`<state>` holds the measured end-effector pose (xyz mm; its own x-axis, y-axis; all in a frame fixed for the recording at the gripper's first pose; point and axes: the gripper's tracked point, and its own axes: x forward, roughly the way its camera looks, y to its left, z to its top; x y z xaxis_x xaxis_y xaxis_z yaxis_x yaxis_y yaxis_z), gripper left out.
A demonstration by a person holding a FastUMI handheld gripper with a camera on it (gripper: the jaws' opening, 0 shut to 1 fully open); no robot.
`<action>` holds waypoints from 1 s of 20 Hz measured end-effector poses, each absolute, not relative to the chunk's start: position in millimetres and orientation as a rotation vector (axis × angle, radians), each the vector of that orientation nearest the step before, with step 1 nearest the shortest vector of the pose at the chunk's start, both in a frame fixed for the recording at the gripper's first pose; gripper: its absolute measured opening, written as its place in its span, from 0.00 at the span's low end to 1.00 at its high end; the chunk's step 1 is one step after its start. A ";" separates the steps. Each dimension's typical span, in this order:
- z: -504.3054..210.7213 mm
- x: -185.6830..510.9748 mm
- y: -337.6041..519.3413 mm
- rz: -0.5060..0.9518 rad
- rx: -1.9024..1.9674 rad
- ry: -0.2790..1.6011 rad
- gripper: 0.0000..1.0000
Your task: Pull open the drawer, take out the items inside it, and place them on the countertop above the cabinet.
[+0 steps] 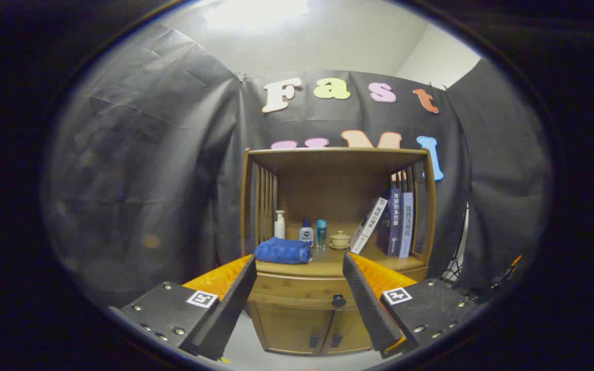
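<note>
Wooden cabinet point(297, 330) stands dead ahead, its drawer point(297, 294) shut, the dark knob point(339, 300) sitting just beside the right finger. Gripper point(299, 270) hangs in front of it, jaws spread wide and holding nothing, drawer front framed between them. On the countertop point(328, 268) above lies a folded blue towel point(283, 251), with a pump bottle point(279, 225), two small bottles point(313, 231), a lidded cup point(340, 239) and leaning books point(392, 222) behind it.
</note>
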<state>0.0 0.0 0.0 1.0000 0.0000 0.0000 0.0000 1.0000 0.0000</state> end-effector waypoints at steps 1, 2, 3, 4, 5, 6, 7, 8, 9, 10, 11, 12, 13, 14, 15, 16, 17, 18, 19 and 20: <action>1.7 0.1 -2.7 -0.006 0.004 -0.002 1.00; 2.9 0.5 -5.0 -0.011 0.007 -0.004 1.00; 4.3 0.6 -7.5 -0.016 0.009 -0.008 1.00; 5.2 0.6 -9.2 -0.022 0.009 -0.010 1.00; 5.3 0.4 -11.1 -0.026 0.008 -0.010 1.00; 3.5 1.5 -11.7 -0.027 0.006 -0.006 1.00; 2.8 1.5 -12.9 -0.030 0.003 -0.002 1.00; 1.9 2.0 -15.0 -0.035 0.001 0.000 1.00; 0.8 2.7 -15.6 -0.038 0.000 0.002 1.00; -1.7 4.0 -16.9 -0.041 0.004 0.006 1.00; -4.3 4.6 -17.8 -0.044 0.009 0.012 1.00; -6.9 4.9 -19.8 -0.046 0.011 0.018 1.00; -9.1 6.0 -23.8 -0.055 0.010 0.024 1.00; -11.8 6.5 -27.7 -0.063 0.012 0.027 1.00; -13.6 8.0 -30.3 -0.068 0.019 0.031 1.00; -16.4 9.2 -31.6 -0.069 0.030 0.036 1.00; -18.1 10.9 -32.5 -0.068 0.042 0.039 1.00; -20.8 12.6 -34.7 -0.070 0.050 0.042 1.00; -23.3 14.5 -37.6 -0.072 0.052 0.044 1.00; -27.9 18.5 -41.0 -0.074 0.046 0.047 1.00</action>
<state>18.5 -41.0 -27.9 0.9962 -0.0727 -0.0487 0.0749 0.9962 0.0446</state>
